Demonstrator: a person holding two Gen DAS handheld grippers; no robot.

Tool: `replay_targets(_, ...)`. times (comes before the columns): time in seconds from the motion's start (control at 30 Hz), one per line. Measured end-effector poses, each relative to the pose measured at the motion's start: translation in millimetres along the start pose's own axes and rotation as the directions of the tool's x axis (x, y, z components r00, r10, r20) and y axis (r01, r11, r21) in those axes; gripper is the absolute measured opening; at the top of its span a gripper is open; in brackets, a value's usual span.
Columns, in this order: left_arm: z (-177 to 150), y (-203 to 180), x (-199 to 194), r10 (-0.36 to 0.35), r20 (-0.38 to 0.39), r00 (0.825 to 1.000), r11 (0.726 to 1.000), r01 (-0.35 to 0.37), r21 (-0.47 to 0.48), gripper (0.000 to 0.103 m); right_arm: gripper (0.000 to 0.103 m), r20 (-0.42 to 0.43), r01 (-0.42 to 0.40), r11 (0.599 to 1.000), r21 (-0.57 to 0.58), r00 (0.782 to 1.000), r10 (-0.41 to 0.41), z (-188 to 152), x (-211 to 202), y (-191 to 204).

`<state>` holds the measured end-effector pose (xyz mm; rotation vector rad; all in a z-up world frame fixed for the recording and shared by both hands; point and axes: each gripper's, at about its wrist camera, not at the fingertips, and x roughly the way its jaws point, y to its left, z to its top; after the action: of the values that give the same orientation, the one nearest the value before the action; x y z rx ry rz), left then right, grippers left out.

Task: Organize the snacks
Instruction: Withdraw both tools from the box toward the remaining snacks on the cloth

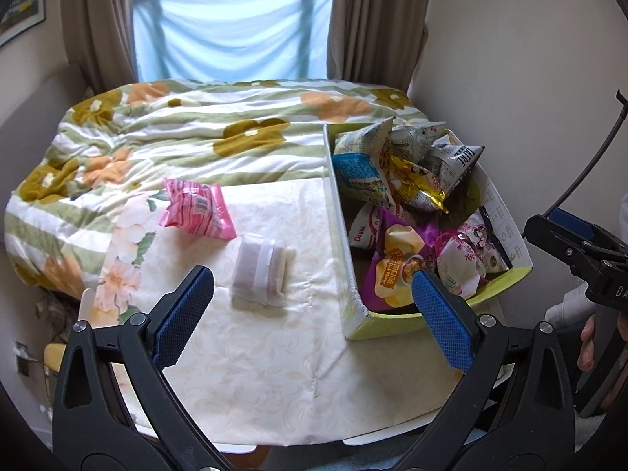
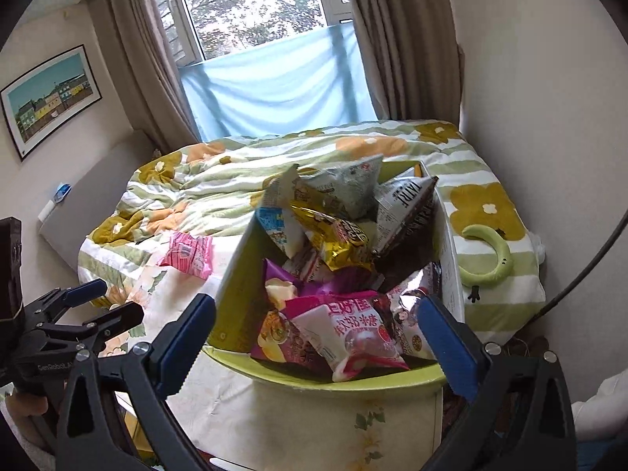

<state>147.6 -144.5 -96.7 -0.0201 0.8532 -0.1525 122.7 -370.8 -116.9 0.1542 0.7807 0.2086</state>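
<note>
A cardboard box with a green rim stands on the right of the cloth-covered table, filled with several snack bags. Left of it on the cloth lie a pink striped snack pack and a clear wrapped pack. My left gripper is open and empty, just short of the clear pack and the box's near corner. My right gripper is open over the near end of the box. A pink and white bag lies loose on the pile between and beneath its fingers, untouched by the pads.
Behind the table is a bed with a flowered quilt; a green curved object rests on it right of the box. Curtains and a window with blue cloth stand at the back. A wall is close on the right.
</note>
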Motion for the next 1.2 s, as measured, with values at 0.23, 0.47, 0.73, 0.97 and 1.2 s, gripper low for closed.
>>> replay_targets(0.23,-8,42,-31,0.106,0.042,0.993,0.991,-0.103,-0.084,0.101,0.102,0.006,-0.118,0.991,-0.066,0.993,0.119,13,6,41)
replay_targets(0.47,-11,104,-37,0.145,0.046,0.988,0.974,-0.135,-0.182,0.101,0.102,-0.020,-0.176,0.973,-0.151,0.984,0.175,19,30,97)
replay_targets(0.73,16,183,1,0.082,-0.011,0.997,0.979,-0.082,-0.184,0.101,0.102,-0.071,-0.184,0.974,-0.134,0.982,0.175,19,81,161)
replay_targets(0.97,48,241,72,-0.041,-0.112,0.993,0.984,0.021,-0.178,0.101,0.102,-0.142,-0.098,0.992,-0.080,0.986,0.086,15,146,206)
replay_targets(1.2,70,268,155,-0.117,-0.223,0.968,0.988,0.092,-0.121,0.101,0.102,-0.211,0.046,0.999,0.013,0.976,-0.042,6,208,218)
